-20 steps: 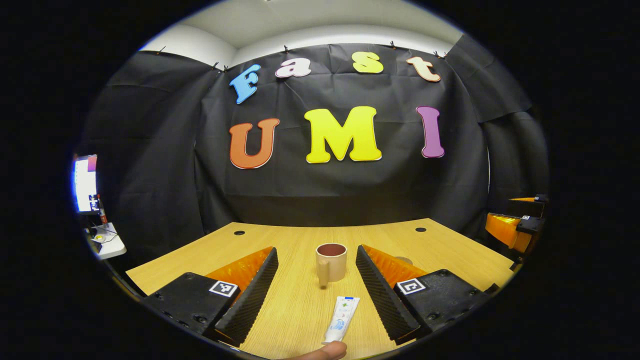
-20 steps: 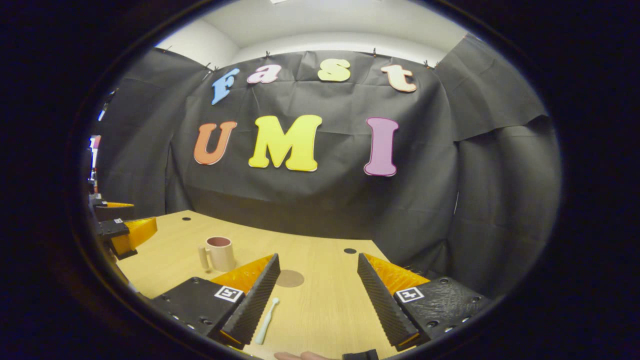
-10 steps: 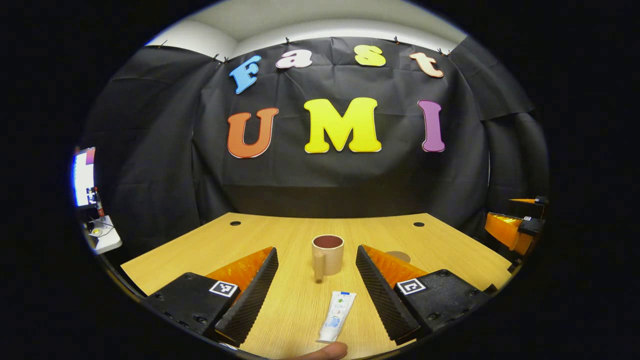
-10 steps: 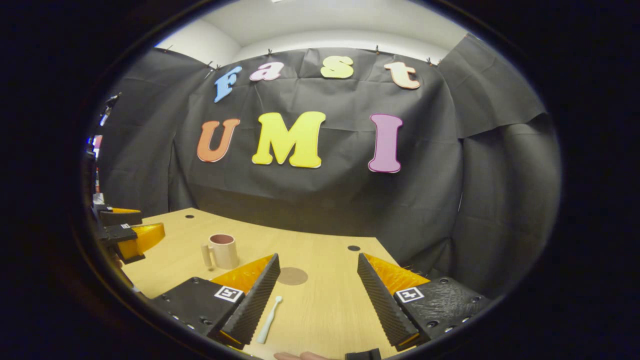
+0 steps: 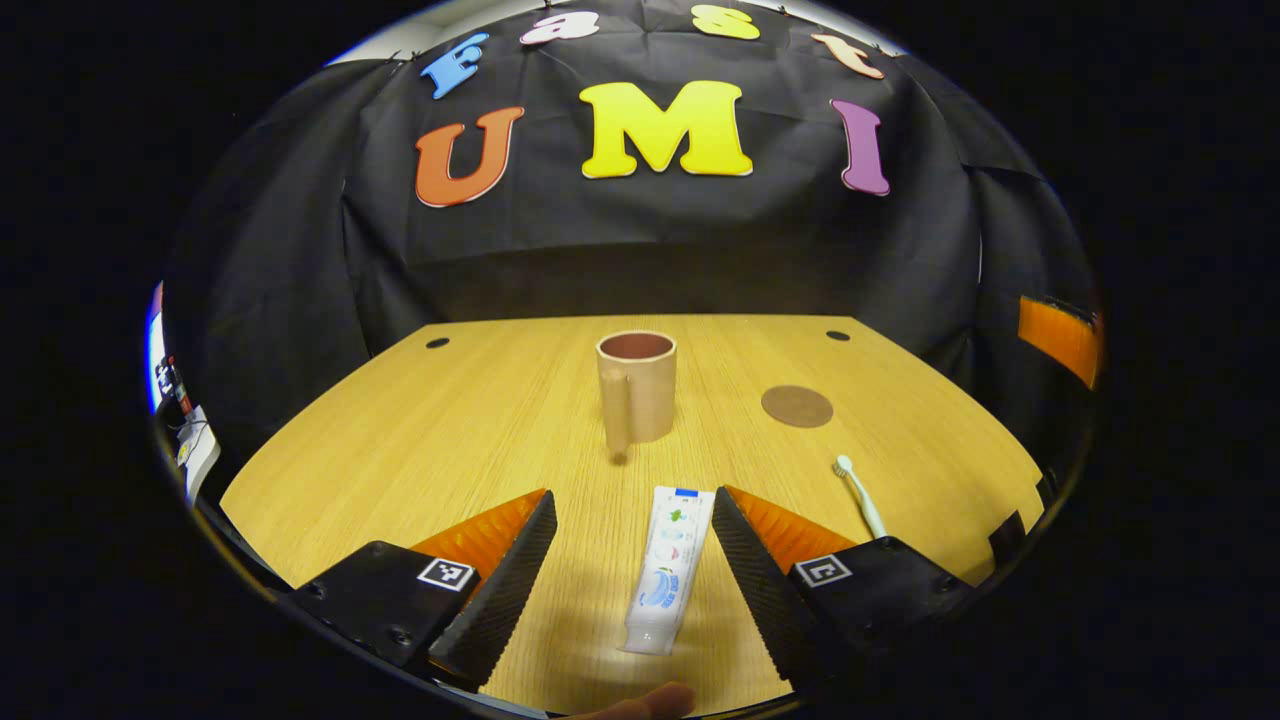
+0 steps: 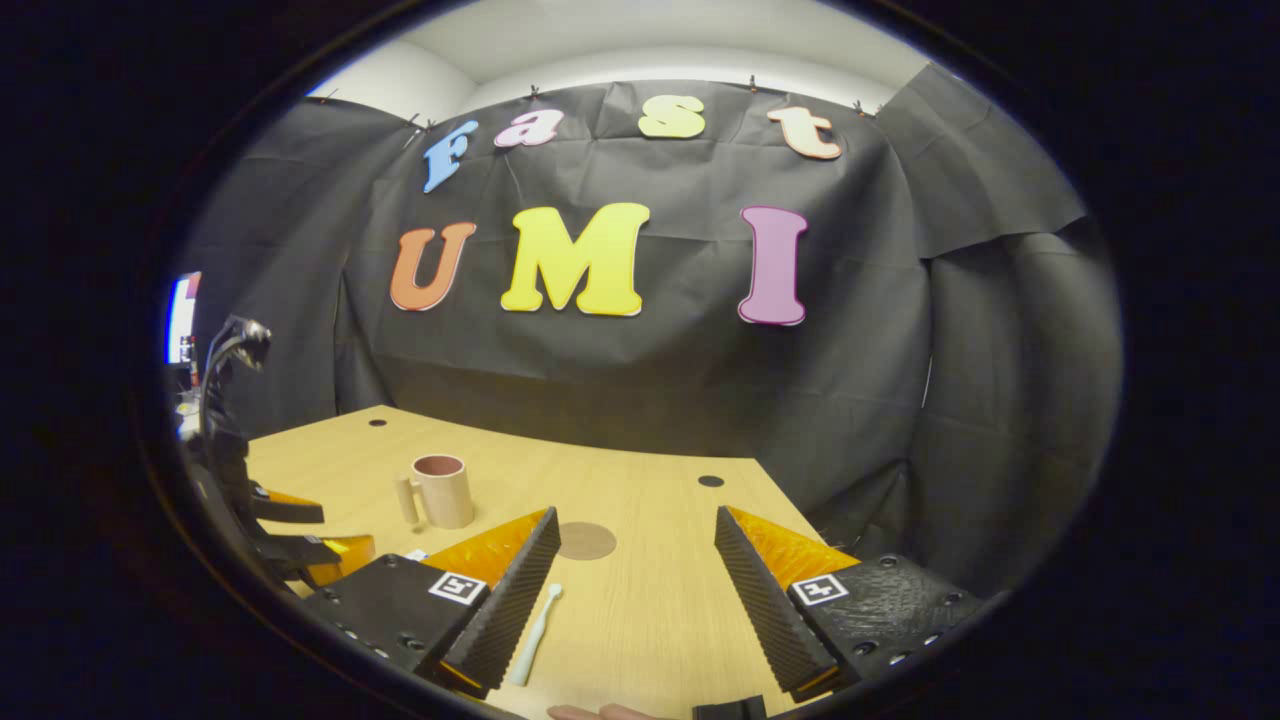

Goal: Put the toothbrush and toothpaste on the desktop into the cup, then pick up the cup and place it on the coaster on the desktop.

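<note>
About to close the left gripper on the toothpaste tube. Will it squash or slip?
The toothpaste tube looks like a soft, flattish plastic tube lying flat between the open left gripper fingers, so it will probably give under pressure. Its glossy skin may slip. Gripping nearer the cap end probably holds firmer.

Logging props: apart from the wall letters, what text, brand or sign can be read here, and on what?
Toothpaste tube: print too small and blurred to read.
Square tags on the left hand-held gripper and the right hand-held gripper: black-and-white code patterns, no words.
Cup, toothbrush, coaster: no text seen.
</note>
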The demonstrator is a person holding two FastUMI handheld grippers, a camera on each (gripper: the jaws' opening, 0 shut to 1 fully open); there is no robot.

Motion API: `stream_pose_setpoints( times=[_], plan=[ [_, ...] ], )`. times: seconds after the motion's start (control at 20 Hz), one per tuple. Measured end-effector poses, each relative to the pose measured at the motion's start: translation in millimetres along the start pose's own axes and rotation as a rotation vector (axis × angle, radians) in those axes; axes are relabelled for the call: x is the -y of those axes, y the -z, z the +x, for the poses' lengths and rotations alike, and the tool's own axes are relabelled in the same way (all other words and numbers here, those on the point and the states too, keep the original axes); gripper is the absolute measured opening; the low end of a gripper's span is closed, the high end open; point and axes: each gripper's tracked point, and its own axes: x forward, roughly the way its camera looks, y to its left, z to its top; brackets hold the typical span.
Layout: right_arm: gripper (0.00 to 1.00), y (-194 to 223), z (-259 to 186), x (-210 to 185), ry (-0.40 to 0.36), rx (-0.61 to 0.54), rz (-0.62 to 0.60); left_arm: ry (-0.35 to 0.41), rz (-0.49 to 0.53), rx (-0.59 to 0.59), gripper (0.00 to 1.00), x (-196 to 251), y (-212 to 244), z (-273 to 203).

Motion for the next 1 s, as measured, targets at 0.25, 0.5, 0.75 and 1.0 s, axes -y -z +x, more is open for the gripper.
stream_pose_setpoints(
  times=[0.25,0.5,0.75,1.0],
  plan=[
    [0.95,9.7,7.2,0.8,0.006,-0.038,-0.008,0.050,-0.048,-0.200,0.99,10.2,53.1,9.2],
    [0.95,13.4,9.8,0.0,0.008,-0.046,-0.006,0.030,-0.026,-0.250,0.89,6.4,64.6,14.9],
    [0.95,18.3,13.2,-5.1,0.004,-0.061,-0.013,0.039,0.007,-0.250,0.77,1.3,64.6,14.2],
    [0.94,32.1,21.3,-10.2,-0.004,-0.100,-0.006,0.043,0.037,-0.224,0.48,10.7,63.8,14.2]
  ],
)
